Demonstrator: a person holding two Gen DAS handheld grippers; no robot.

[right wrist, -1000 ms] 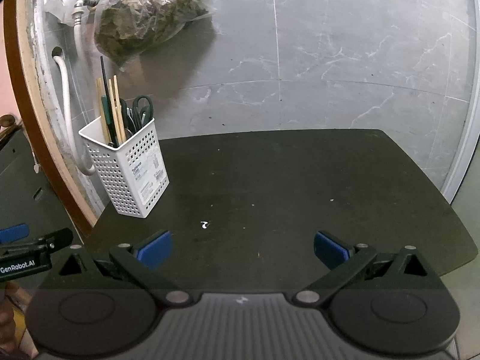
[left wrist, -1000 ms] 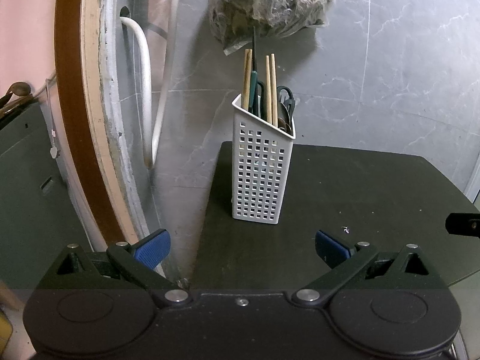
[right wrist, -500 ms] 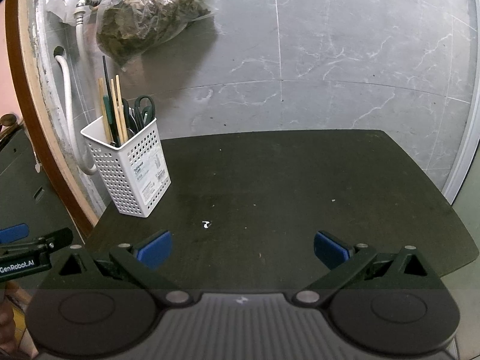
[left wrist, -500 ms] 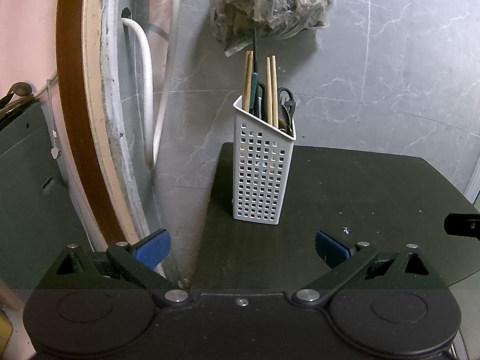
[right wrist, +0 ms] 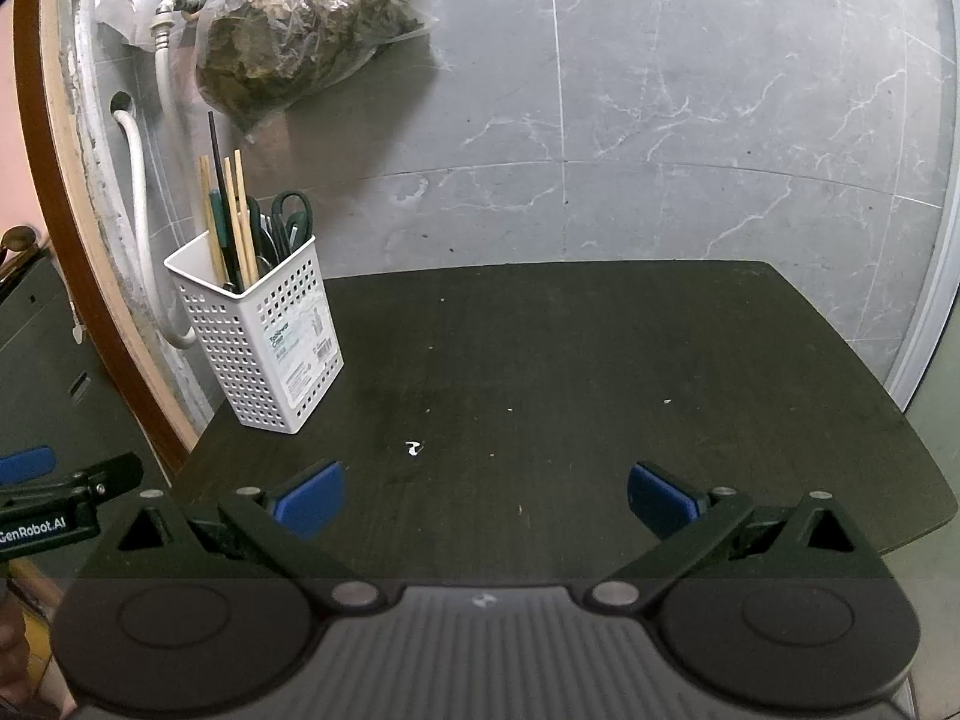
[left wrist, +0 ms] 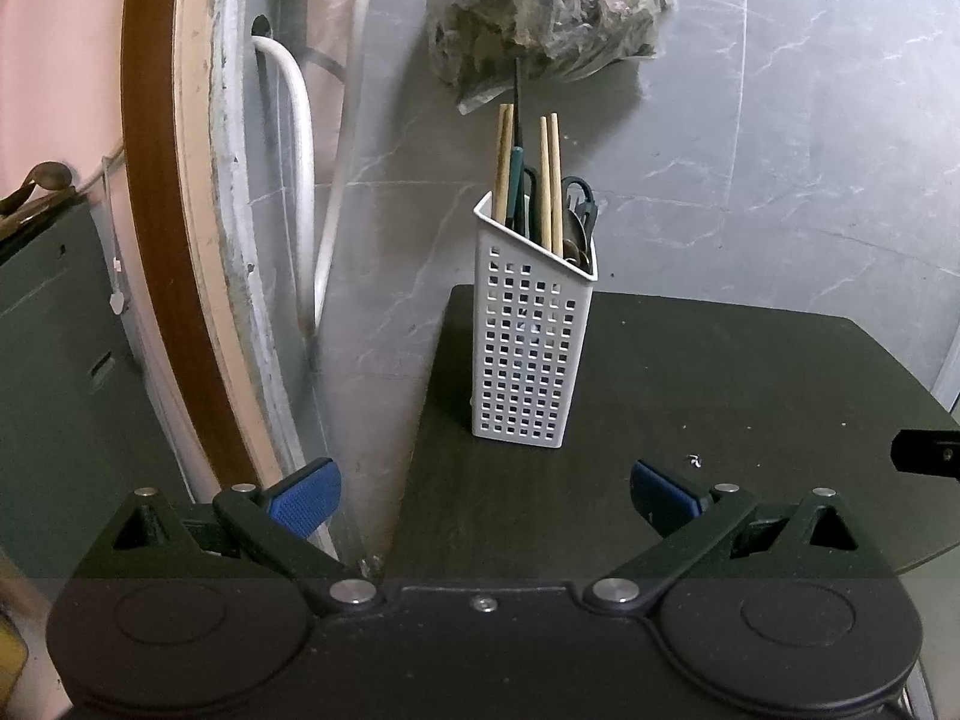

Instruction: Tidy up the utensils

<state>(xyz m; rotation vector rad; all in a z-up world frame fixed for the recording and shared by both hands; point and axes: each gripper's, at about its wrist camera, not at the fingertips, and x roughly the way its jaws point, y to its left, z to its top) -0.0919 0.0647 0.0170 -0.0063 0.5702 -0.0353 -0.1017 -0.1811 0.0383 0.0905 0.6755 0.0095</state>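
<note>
A white perforated utensil holder stands upright at the back left corner of the dark table. Wooden chopsticks, a green-handled tool, dark scissors and spoons stick out of it. My left gripper is open, low in front of the holder and apart from it, with nothing between its blue pads. Near the table's front edge, my right gripper is open and empty too. The left gripper also shows at the right wrist view's left edge.
A clear plastic bag of dark dried leaves hangs on the grey marble wall above the holder. A tap and white hoses run down the wall at the left, beside a brown curved frame. A small white speck lies on the table.
Both grippers have drifted very slightly; the holder sits a touch to the right in the right wrist view. Both stay open and empty.
</note>
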